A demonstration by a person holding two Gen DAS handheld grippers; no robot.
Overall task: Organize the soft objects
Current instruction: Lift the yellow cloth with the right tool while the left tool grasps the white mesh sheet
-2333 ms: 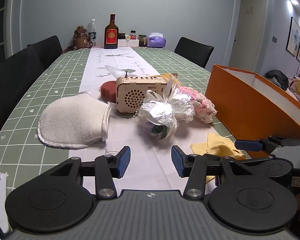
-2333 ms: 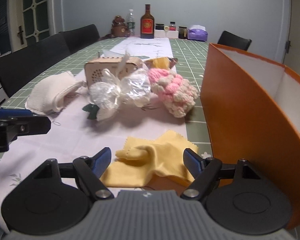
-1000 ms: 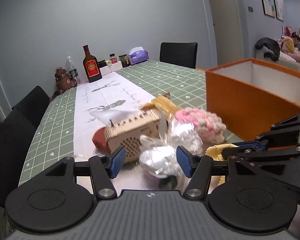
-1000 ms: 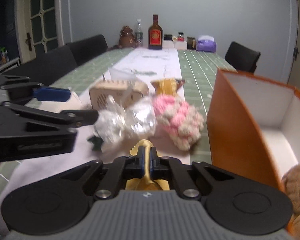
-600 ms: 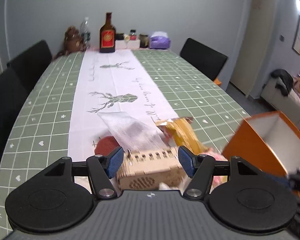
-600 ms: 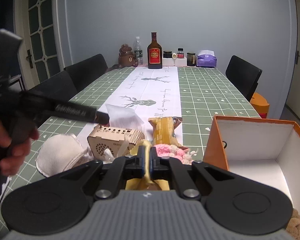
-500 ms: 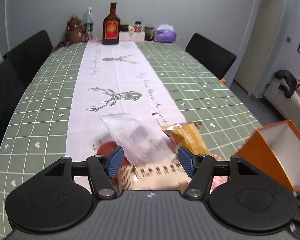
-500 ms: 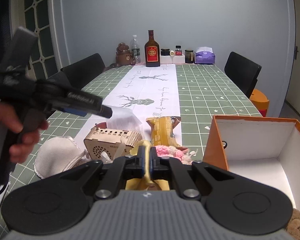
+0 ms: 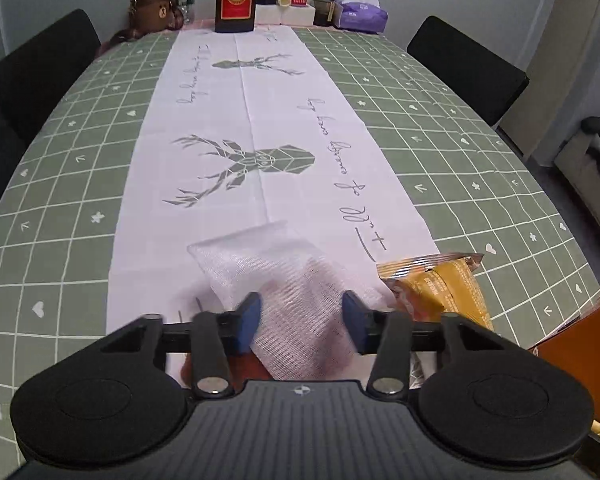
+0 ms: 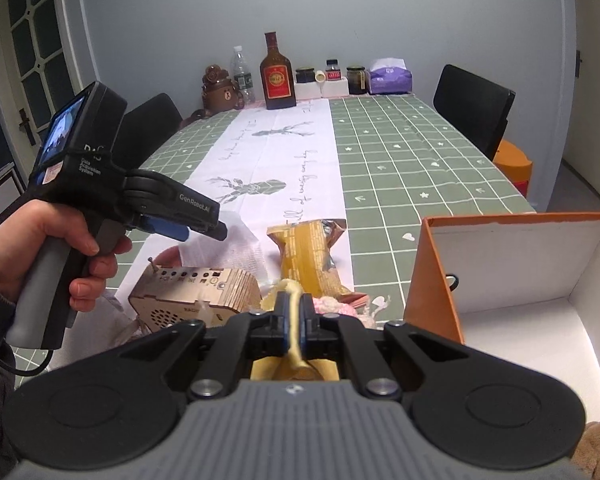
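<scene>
Left wrist view: left tool (image 9: 300, 318) over the white mesh bag (image 9: 276, 276) on the worktop (image 9: 60, 200); jaws have just been closing, pads straddling the bag, contact unclear. Bag's long axis runs diagonally, far-left to near-right.

Right wrist view: right tool (image 10: 296, 326) clamped on the yellow cloth (image 10: 294, 320) — edge-on, upright, beside the orange box (image 10: 432, 280). Only here: a hand (image 10: 48, 240) holding the left tool, wooden radio (image 10: 196, 288).

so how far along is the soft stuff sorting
Done: a brown plush sits in the orange box. In hand: right gripper is shut on the yellow cloth; left gripper has just been closing around the white mesh bag. Left: the pink knit piece.
</scene>
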